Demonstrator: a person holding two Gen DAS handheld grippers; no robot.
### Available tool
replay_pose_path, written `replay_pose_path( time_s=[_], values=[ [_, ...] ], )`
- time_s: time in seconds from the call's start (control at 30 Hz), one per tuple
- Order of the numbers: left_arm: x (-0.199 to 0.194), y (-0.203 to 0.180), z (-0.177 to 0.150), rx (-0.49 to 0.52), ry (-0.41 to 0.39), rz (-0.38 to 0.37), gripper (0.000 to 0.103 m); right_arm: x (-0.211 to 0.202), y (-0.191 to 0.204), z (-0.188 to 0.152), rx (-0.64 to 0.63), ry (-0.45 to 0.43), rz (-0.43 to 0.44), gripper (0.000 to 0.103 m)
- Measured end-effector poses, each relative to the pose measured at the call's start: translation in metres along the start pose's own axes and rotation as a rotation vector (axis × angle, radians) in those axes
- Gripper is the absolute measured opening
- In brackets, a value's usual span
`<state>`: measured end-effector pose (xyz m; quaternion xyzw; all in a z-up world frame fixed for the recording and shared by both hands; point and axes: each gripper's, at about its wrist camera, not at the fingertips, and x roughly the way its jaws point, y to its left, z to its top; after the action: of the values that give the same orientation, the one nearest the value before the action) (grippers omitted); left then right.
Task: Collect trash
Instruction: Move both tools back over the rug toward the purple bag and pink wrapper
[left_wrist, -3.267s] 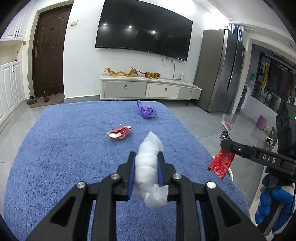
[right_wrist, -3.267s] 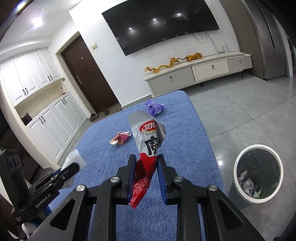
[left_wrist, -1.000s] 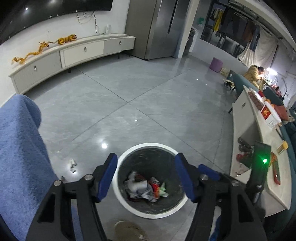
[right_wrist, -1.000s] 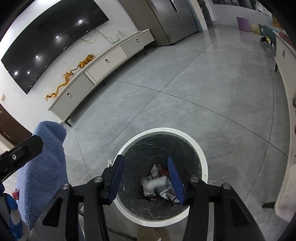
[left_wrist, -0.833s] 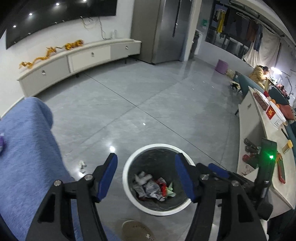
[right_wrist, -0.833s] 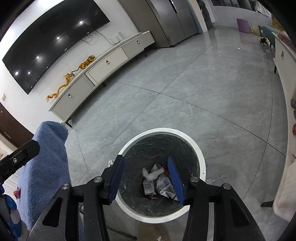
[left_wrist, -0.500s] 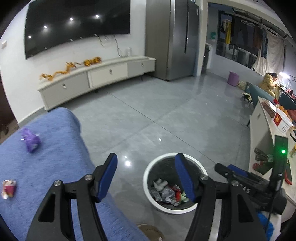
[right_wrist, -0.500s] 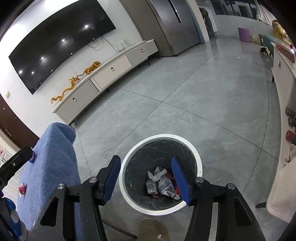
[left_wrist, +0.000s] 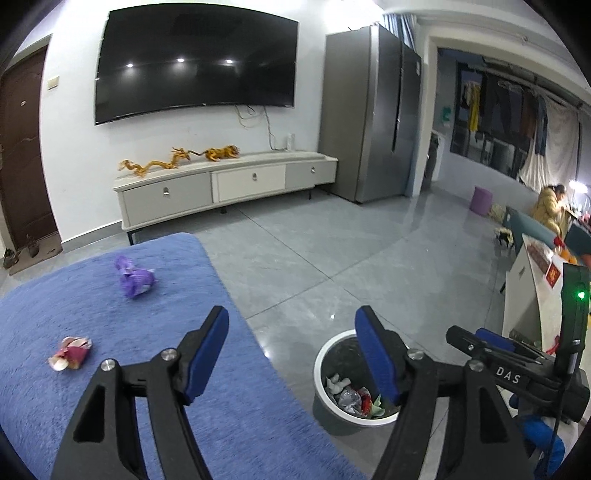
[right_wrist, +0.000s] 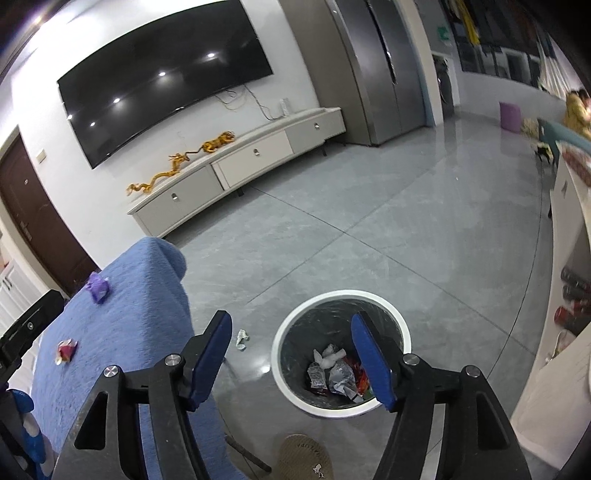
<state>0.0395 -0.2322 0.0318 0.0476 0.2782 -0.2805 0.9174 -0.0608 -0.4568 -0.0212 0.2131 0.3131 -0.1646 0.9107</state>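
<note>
A white-rimmed grey bin (right_wrist: 341, 295) stands on the floor with crumpled wrappers (right_wrist: 338, 371) inside; it also shows in the left wrist view (left_wrist: 325, 362). My right gripper (right_wrist: 291, 325) hovers above it, its jaws opening with nothing between them. My left gripper (left_wrist: 291, 319) is over the edge of the blue-covered table (left_wrist: 92, 325), its jaws opening and empty. On the blue cloth lie a purple wrapper (left_wrist: 135, 277) and a red-and-pink wrapper (left_wrist: 70, 352). The same purple wrapper (right_wrist: 96, 287) and red wrapper (right_wrist: 65, 350) show in the right wrist view.
A small white scrap (right_wrist: 242, 338) lies on the grey tile floor beside the table. A slipper (right_wrist: 304, 458) sits in front of the bin. A white counter (left_wrist: 532, 291) stands to the right, a low TV cabinet (left_wrist: 225, 184) at the back wall. A person (left_wrist: 550, 210) sits far right.
Both grippers rose away from the bin and spread wider. The left view swung left and up, bringing the blue table with its two wrappers into sight.
</note>
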Motion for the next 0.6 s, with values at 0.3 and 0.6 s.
replay_pose_path(
  time_s=[0.3, 0.6],
  values=[
    [-0.051, 0.052, -0.006, -0.095, -0.075, 0.015, 0.07, -0.029, 0.051, 0.0, -0.115, -0.036, 0.008, 0.069],
    [-0.085, 0.128, -0.026, -0.179, -0.105, 0.079, 0.071, -0.033, 0.111, -0.011, -0.231, -0.023, 0.041, 0.072]
  ],
)
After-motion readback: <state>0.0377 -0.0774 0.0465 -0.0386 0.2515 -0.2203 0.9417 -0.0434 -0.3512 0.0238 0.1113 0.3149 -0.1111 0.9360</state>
